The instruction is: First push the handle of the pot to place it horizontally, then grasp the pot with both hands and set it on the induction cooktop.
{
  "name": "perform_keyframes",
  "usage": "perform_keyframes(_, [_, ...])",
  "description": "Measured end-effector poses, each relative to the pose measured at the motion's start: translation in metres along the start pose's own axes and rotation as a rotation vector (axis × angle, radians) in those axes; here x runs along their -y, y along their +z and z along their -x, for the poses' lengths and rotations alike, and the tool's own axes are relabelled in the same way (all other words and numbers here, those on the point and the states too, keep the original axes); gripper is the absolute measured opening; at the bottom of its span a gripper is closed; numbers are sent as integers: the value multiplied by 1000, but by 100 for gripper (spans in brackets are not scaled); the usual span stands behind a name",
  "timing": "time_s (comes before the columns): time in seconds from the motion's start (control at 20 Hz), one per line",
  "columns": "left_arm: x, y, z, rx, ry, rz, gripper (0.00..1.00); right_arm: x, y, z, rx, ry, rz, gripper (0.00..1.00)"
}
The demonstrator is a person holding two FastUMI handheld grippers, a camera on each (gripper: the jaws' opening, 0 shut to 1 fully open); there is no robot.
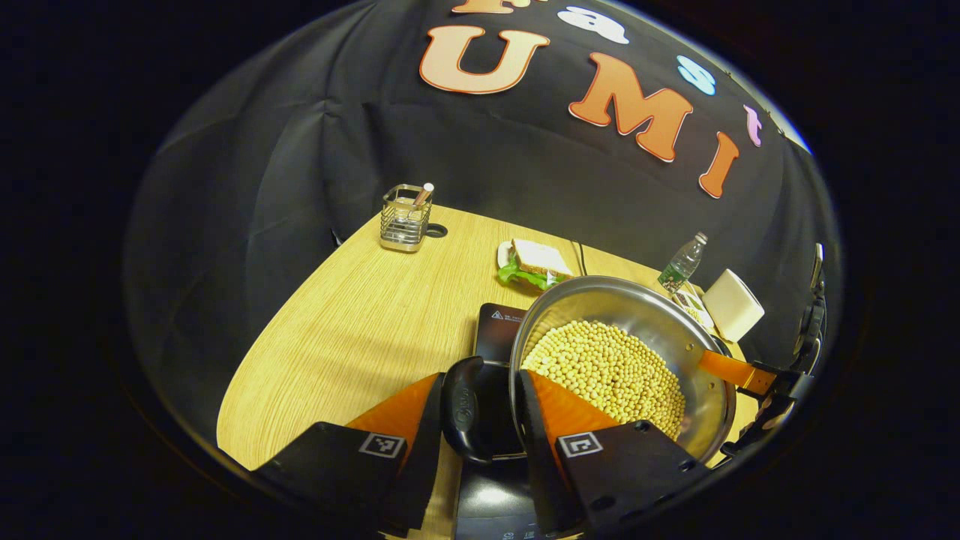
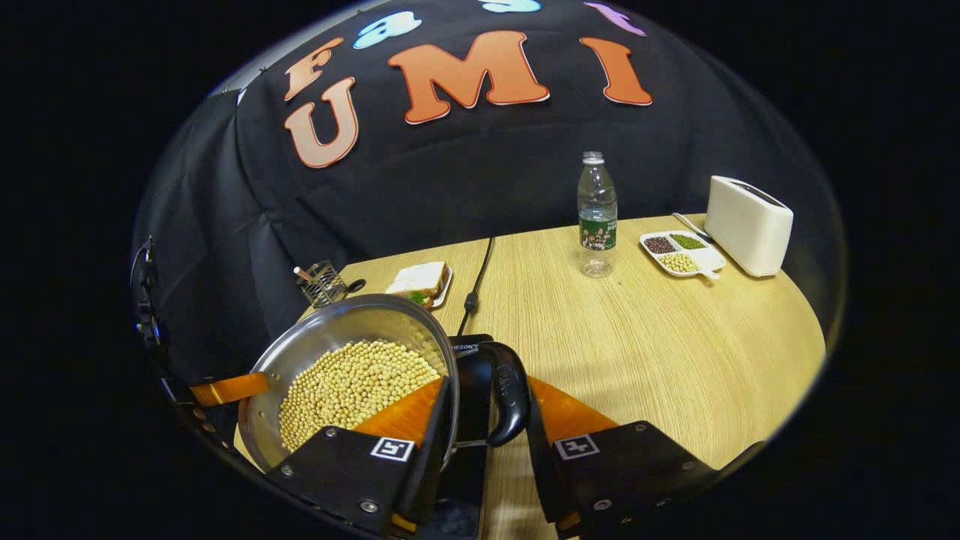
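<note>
Carrying pot of beans, raised above induction cooktop | left gripper clamped on one side handle | right gripper clamped on opposite handle | gripped both sides, likely to keep load level | not yet set down

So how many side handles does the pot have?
2: one black handle sits between the left gripper's fingers, the other handle between the right gripper's fingers, on opposite sides of the pot.
</note>
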State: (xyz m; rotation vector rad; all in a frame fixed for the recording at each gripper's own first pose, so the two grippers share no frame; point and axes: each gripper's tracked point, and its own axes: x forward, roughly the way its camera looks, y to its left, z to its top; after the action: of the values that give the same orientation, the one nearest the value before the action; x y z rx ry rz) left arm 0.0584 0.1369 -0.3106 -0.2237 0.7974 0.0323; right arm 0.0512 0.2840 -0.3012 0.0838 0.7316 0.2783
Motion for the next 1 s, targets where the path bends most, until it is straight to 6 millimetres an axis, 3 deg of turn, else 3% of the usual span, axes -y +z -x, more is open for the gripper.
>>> perform_keyframes(0.15, [0,9,10,31,54,-50,63,9,20,9,62,-14,7,64])
perform_keyframes(0.2, [-4,16,17,55,89,-62,65,13,24,16,74,-12,1,74])
perform_keyframes(0.3, [-16,36,34,138,170,-96,77,25,32,30,94,-17,-8,89])
perform_keyframes(0.4, [-15,54,57,201,214,-112,95,41,43,46,129,-32,-6,95])
perform_keyframes(0.45, [-10,62,68,228,221,-117,95,49,49,56,147,-39,-7,95])
perform_keyframes(0.65, [29,89,115,349,217,-171,100,73,82,103,237,-29,-3,95])
perform_keyframes(0.85, [80,121,172,491,178,-184,97,96,121,160,363,-47,56,95])
perform_keyframes(1.0, [108,131,206,560,121,-149,99,110,145,199,438,-60,97,95])
